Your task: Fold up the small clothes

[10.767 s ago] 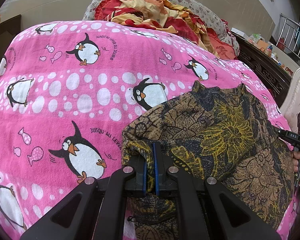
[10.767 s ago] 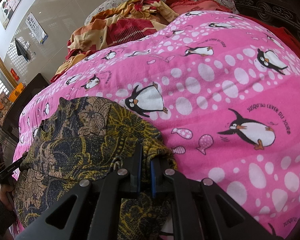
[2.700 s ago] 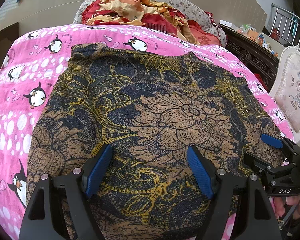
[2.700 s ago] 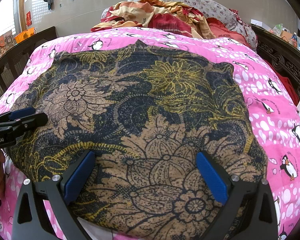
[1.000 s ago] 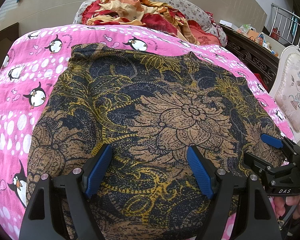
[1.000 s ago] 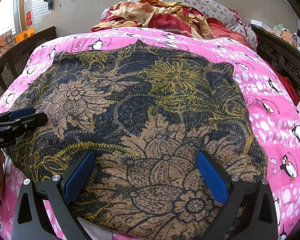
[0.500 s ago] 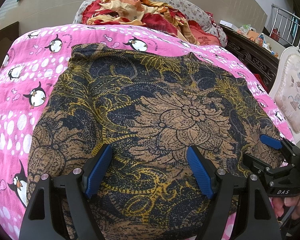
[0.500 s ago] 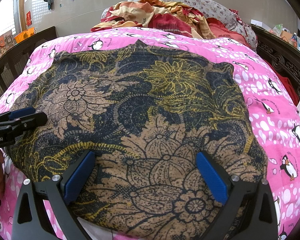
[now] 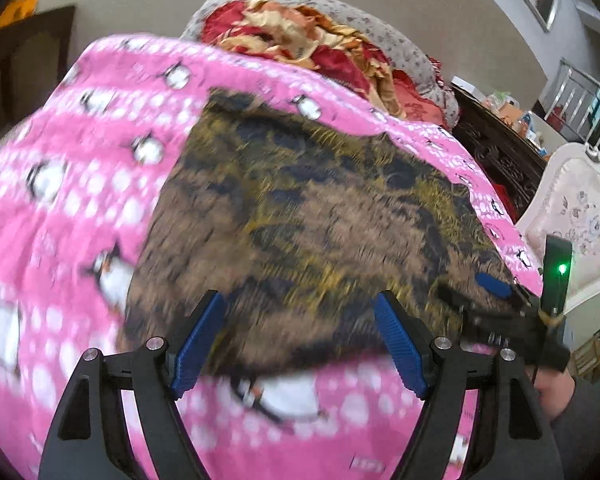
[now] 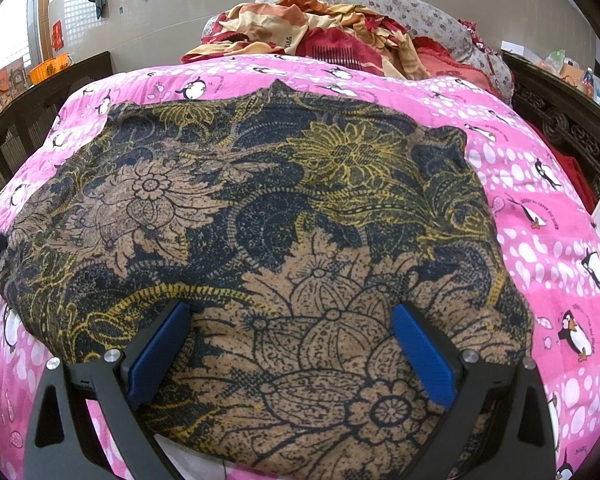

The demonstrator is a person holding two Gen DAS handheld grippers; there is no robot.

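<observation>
Cloth (image 9: 300, 216) fills the left wrist view, a dark flowered piece spread flat on the pink sheet (image 9: 60, 200), though the whole picture is smeared with motion. The left gripper (image 9: 300, 340) has its jaws wide apart with nothing between the pads. They sit over the cloth's near hem, with bare sheet showing just below them. The cloth reaches away from the jaws up the bed, its left side edge running close to the left pad. At the right of this view the right gripper (image 9: 496, 300) rests at the cloth's near right corner, a hand (image 9: 556, 392) behind it.

From the right wrist, the picture is sharp. The cloth (image 10: 260, 208) looks a little wider across than it runs up the bed, with two points at its far corners and one mid-edge. The right gripper (image 10: 292, 344) hangs over the near hem, jaws spread wide, gripping nothing. A dark tip at the far left edge may be the other gripper; too little shows to tell.

I'd say each hand is nearest its own near corner, so a fold would carry the near hem away toward the far edge.
</observation>
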